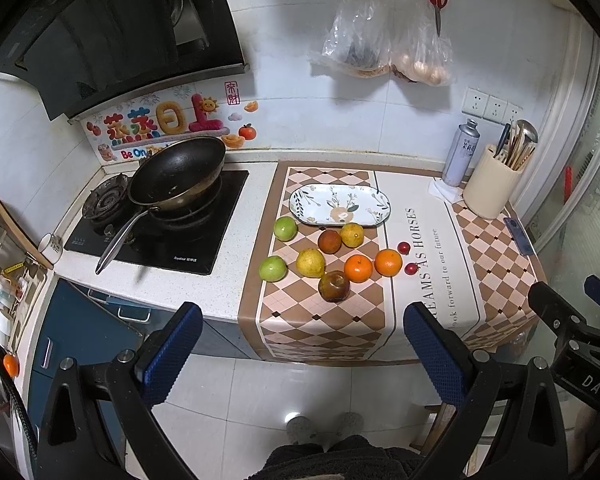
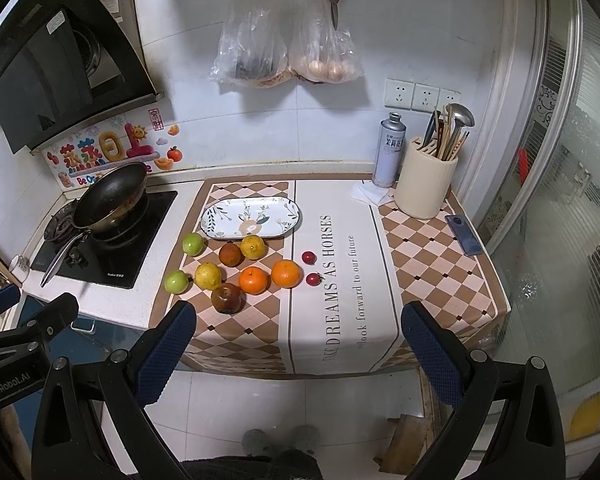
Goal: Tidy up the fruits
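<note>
Lying well beyond both grippers' spread, empty jaws, the fruits (image 1: 332,258) cluster beside the plate (image 1: 374,210).

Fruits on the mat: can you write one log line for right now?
stage: not started | fruits: loose on mat, none on plate | left gripper: open, empty | right gripper: open, empty

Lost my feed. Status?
Left gripper open, right gripper open, both empty. Fruit loose on cloth, plate bare. Nothing blocking.

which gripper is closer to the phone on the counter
Right. The right gripper hangs off the counter's front edge, with the phone ahead to its right. The left gripper sits further left, facing the fruit.
</note>
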A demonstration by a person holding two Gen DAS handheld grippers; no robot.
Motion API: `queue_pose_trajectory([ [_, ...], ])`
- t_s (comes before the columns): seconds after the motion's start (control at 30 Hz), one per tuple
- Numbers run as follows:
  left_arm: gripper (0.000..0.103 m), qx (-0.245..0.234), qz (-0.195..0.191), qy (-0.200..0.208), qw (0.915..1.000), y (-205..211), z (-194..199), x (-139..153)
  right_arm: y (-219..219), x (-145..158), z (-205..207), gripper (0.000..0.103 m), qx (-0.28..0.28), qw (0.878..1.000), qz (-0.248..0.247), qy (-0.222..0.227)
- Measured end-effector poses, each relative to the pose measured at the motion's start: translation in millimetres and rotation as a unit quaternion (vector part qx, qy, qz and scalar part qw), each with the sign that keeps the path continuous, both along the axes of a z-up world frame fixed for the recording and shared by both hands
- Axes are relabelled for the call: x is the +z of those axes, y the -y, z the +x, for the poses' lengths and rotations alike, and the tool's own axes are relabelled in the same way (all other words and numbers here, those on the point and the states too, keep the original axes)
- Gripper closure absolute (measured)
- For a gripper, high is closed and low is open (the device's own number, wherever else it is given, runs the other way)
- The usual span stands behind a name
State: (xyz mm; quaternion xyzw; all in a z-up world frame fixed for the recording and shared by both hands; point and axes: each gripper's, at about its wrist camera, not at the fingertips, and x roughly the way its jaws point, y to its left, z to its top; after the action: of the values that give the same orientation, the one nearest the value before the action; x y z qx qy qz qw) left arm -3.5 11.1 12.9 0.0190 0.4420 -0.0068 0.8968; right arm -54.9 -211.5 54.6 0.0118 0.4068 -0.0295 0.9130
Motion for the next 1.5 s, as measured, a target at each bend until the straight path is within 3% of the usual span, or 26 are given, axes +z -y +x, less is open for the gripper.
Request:
queue_pose_trajectory([
  [0.43, 0.000, -0.001, 0.000, 0.003, 1.0000, 1, -2, 3, -10, 15, 0, 0.000, -0.015, 1.000, 0.009, 0.006],
  [0.53, 0.000, 0.001, 0.002, 0.009, 1.0000, 0, 0, 5, -5, 8, 5, 0.000, -0.033, 0.999, 0.031, 0.013],
  [0.63, 0.000, 0.019, 0.018, 0.044, 0.9987, -9, 13, 17, -4, -2, 15, 0.000, -0.046, 0.997, 0.055, 0.027],
  [0.73, 0.000, 0.037, 0.035, 0.073, 0.9960, -21, 28, 14, -5, -23, 29, 0.000, -0.052, 0.996, 0.066, 0.010],
  [0.83, 0.000, 0.051, 0.057, 0.074, 0.9943, -36, 51, -4, -6, -54, 49, 0.000, -0.054, 0.993, 0.099, -0.019],
  [0.93, 0.000, 0.063, 0.062, 0.048, 0.9949, -52, 79, -27, -6, -87, 72, 0.000, -0.058, 0.990, 0.118, -0.056],
  [1.07, 0.000, 0.076, 0.048, -0.015, 0.9958, -74, 113, -65, -5, -130, 109, 0.000, -0.053, 0.985, 0.133, -0.095],
  [1.27, 0.000, 0.098, 0.043, -0.114, 0.9877, -90, 171, -139, -7, -187, 188, 0.001, -0.025, 0.977, 0.153, -0.144],
  [1.43, 0.002, 0.114, -0.002, -0.210, 0.9711, -95, 220, -205, -12, -233, 269, 0.002, 0.003, 0.965, 0.177, -0.196],
  [1.5, 0.009, 0.124, -0.037, -0.261, 0.9567, -96, 240, -237, -12, -250, 301, 0.003, 0.008, 0.958, 0.190, -0.214],
])
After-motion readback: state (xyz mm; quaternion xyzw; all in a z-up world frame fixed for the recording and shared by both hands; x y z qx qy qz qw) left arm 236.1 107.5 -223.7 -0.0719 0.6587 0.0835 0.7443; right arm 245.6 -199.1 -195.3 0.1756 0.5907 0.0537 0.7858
